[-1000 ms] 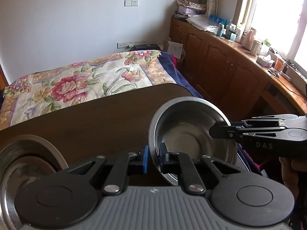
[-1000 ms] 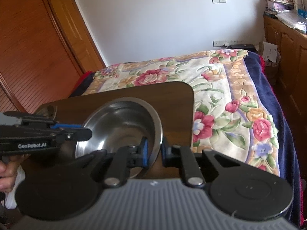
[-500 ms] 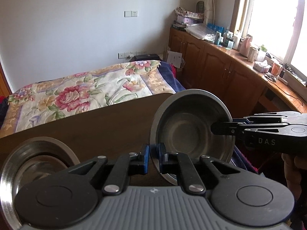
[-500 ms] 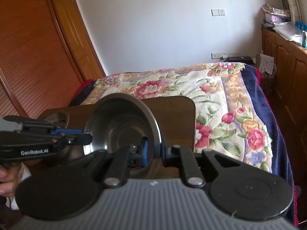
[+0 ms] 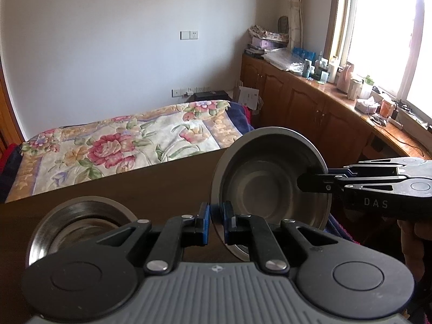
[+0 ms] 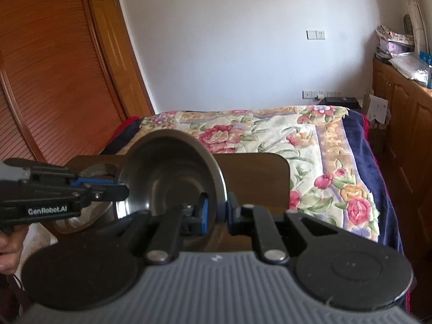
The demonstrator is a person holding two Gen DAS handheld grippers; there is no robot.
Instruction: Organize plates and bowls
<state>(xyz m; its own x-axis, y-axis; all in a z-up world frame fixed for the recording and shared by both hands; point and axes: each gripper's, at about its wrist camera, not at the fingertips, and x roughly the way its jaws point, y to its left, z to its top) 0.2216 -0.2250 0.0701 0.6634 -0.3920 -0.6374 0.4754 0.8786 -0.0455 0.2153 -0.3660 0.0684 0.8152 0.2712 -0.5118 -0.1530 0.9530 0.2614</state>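
Note:
A steel bowl (image 5: 272, 183) hangs in the air above the dark wooden table (image 5: 151, 183), held at two sides. My left gripper (image 5: 215, 217) is shut on its near left rim. My right gripper (image 6: 216, 210) is shut on the opposite rim and shows from the side in the left wrist view (image 5: 310, 182). The bowl (image 6: 172, 172) faces the right wrist camera too, with my left gripper (image 6: 118, 189) at its left edge. A second steel bowl (image 5: 81, 221) sits on the table to the left, below the held one; part of it shows in the right wrist view (image 6: 94, 168).
A bed with a floral blanket (image 5: 129, 140) lies just beyond the table's far edge. Wooden cabinets (image 5: 310, 108) with clutter on top run along the right wall under a window. A wooden wardrobe door (image 6: 54, 81) stands at the left.
Both grippers have lifted the bowl up off the table and it now hangs higher, tilted more upright. The second bowl on the left has come further into view.

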